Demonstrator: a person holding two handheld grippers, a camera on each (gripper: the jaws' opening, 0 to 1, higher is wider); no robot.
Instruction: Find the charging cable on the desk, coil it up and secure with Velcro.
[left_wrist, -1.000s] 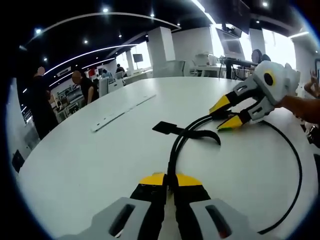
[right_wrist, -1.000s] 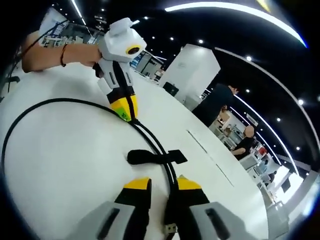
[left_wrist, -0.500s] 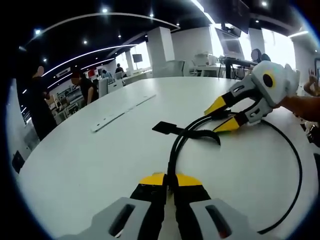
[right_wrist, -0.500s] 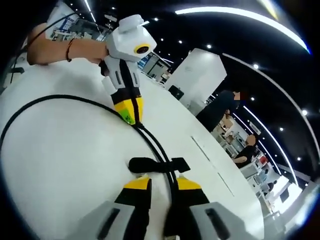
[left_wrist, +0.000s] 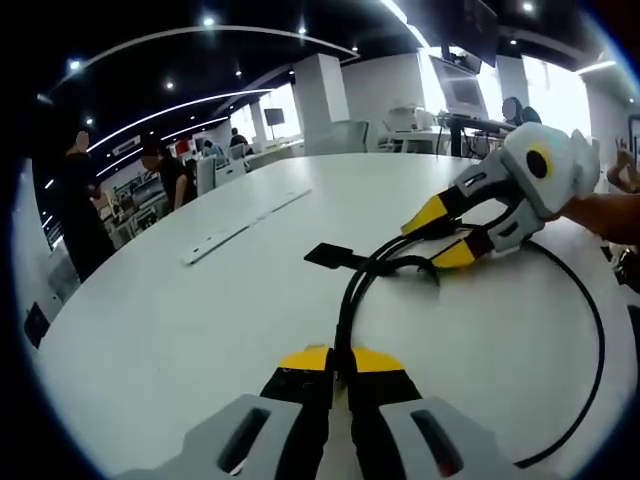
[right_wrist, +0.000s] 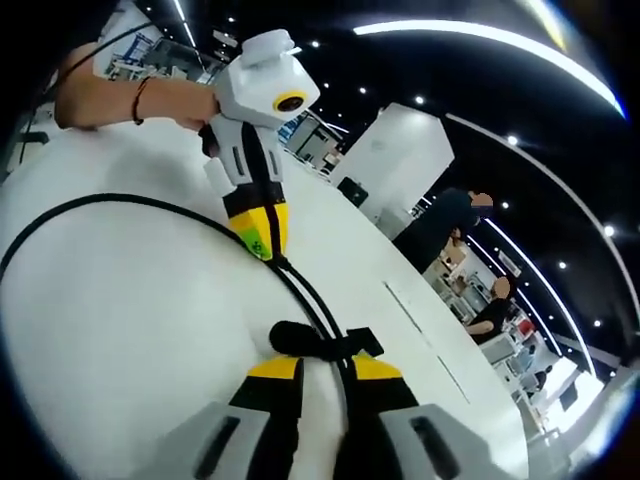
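Observation:
A black charging cable (left_wrist: 348, 300) lies doubled on the white round table (left_wrist: 180, 320), and its loop sweeps out to the right (left_wrist: 598, 330). A black Velcro strap (left_wrist: 335, 258) crosses the two strands. My left gripper (left_wrist: 331, 358) is shut on the strands at the near end, and in the right gripper view it (right_wrist: 261, 236) comes down from a hand. My right gripper (left_wrist: 441, 235) enters from the right, open, its yellow tips straddling the strands just past the strap. In the right gripper view, the strap (right_wrist: 318, 341) lies right in front of its jaws (right_wrist: 325, 368) and the cable (right_wrist: 60, 222) loops left.
A long flat metal strip (left_wrist: 245, 225) lies on the table (right_wrist: 120, 330) beyond the strap and appears as a thin line (right_wrist: 420, 320) in the right gripper view. People (left_wrist: 80, 200) stand past the table's edge. White columns, desks and monitors fill the room behind.
My right gripper has slid along the cable toward the Velcro strap, which now sits right at its jaw tips. My left gripper has kept still, shut on the strands.

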